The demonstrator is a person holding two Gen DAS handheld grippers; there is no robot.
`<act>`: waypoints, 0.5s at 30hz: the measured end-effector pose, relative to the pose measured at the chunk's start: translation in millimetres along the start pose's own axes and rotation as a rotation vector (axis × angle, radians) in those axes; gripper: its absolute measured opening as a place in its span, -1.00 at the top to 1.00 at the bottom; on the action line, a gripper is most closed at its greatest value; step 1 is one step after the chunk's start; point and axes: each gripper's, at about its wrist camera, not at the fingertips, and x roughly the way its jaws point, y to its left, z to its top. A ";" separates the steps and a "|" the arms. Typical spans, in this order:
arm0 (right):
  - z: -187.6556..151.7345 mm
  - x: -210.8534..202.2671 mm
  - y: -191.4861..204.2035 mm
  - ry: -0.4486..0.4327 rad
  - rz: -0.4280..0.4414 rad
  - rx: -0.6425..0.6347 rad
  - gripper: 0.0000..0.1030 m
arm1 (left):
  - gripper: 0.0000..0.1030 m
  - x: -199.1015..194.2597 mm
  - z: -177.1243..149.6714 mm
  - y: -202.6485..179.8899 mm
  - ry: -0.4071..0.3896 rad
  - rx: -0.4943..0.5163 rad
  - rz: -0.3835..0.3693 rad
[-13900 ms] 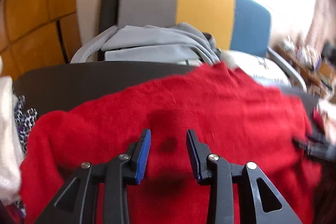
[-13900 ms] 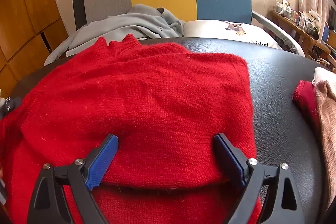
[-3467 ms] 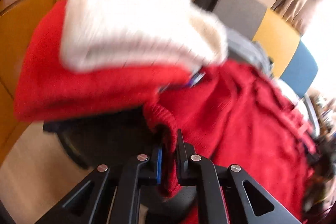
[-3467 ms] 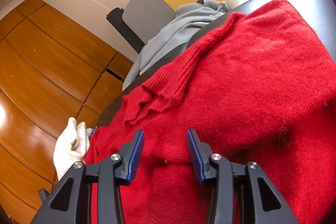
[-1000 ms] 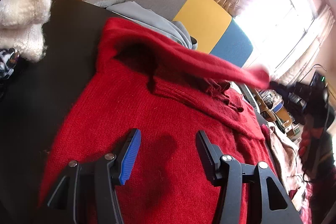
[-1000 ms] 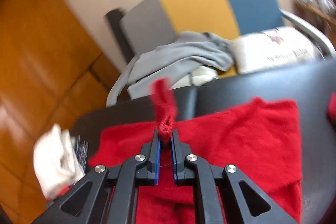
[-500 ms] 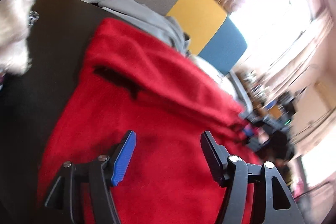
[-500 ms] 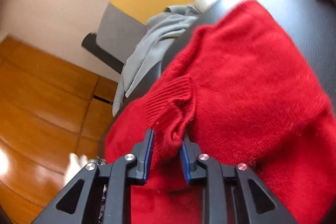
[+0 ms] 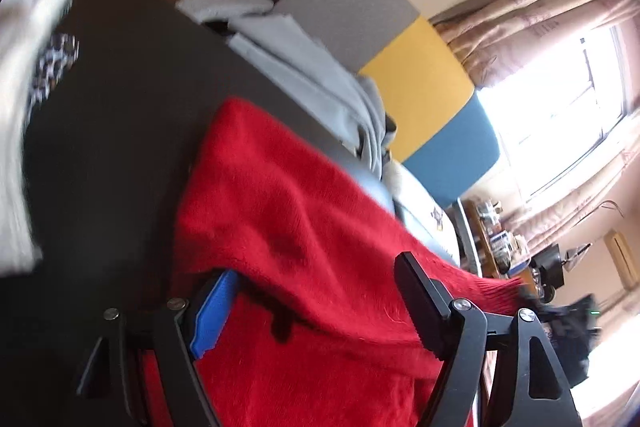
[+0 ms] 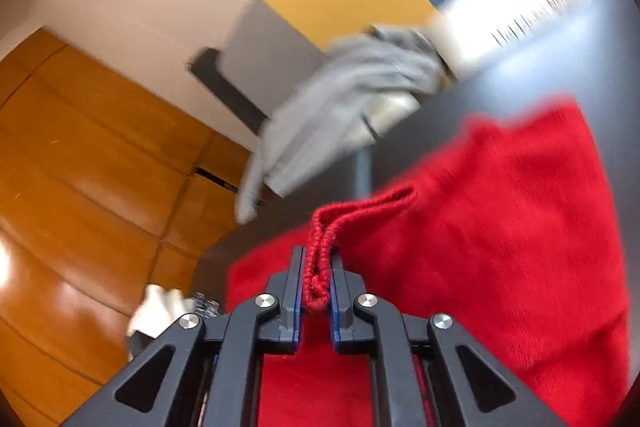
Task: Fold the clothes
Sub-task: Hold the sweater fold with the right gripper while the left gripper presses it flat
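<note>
Red sweater is lying across the black table; left gripper is hovering released, jaws spread wide, tilted over a raised fold. Right gripper is clenching the sweater's ribbed edge, angled toward the chair; carrying it level should be keeping the fold flat and square

Behind the dark table there's a chair with a grey, yellow and blue back and a grey garment dumped on the seat, plus orange wood paneling and beige curtains by a bright window.
</note>
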 end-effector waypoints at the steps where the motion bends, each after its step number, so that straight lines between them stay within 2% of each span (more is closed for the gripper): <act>1: 3.6 -10.3 8.5 -0.024 0.016 -0.026 0.85 | -0.47 -2.5 1.2 -0.9 -0.007 0.000 -0.005; 4: 6.8 -31.9 14.8 -0.082 -0.005 -0.076 0.90 | -0.29 -3.5 -0.2 -1.6 -0.012 0.015 0.005; 5: 3.6 -29.1 5.0 -0.064 -0.026 -0.057 0.90 | -0.05 -1.3 -2.1 -2.1 -0.004 0.026 0.017; 6: -0.3 -25.3 -6.4 -0.040 -0.047 -0.033 0.90 | 0.09 1.6 -5.4 -2.1 0.011 0.042 0.034; 8: -8.3 -17.8 -29.2 0.009 -0.088 0.016 0.81 | 0.09 6.6 -14.1 0.4 0.040 0.056 0.057; 10: -23.5 -11.8 -51.6 0.037 -0.046 0.086 0.74 | 0.03 8.9 -22.0 5.2 0.057 0.044 0.063; 12: -36.1 -9.9 -63.0 0.052 -0.030 0.119 0.57 | -0.15 8.9 -27.9 9.9 0.060 0.036 0.076; 15: -44.1 -4.8 -73.3 0.054 -0.072 0.154 0.53 | -0.21 7.8 -34.8 16.8 0.063 0.031 0.081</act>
